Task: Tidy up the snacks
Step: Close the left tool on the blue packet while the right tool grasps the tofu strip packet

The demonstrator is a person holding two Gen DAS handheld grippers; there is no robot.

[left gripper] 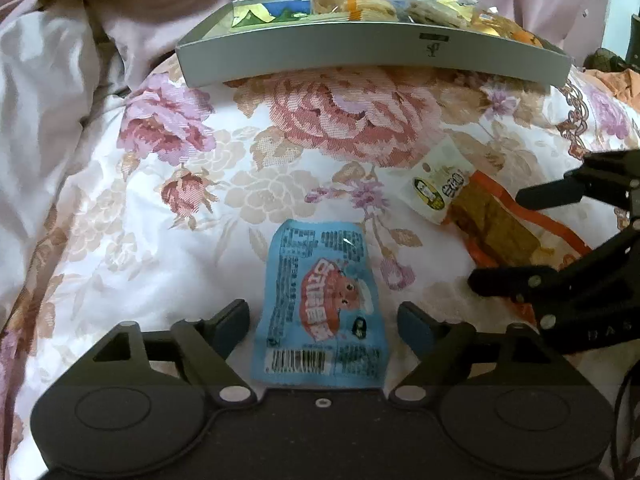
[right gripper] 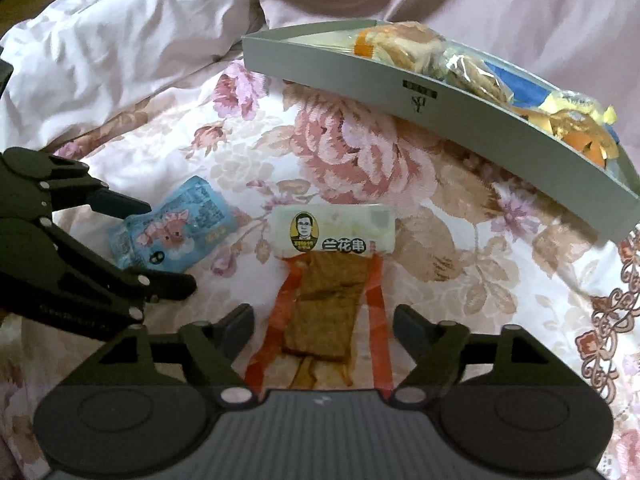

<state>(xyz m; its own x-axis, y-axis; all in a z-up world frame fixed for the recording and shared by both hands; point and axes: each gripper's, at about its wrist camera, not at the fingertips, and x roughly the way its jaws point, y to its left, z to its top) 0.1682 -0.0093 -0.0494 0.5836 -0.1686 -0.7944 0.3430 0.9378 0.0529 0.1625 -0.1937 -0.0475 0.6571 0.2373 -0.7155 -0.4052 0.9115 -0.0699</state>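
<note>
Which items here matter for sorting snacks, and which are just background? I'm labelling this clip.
Job:
blue snack packet
orange tofu-strip packet
grey box, part-filled with snacks
left gripper
right gripper

Background:
floral quilt
pink bedding

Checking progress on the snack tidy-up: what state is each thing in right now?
Grey box: open, partly filled with snacks.
Blue packet: on the quilt, sealed, between open jaws.
Orange tofu packet: on the quilt, sealed, ungripped.
Left gripper: open.
Right gripper: open.
</note>
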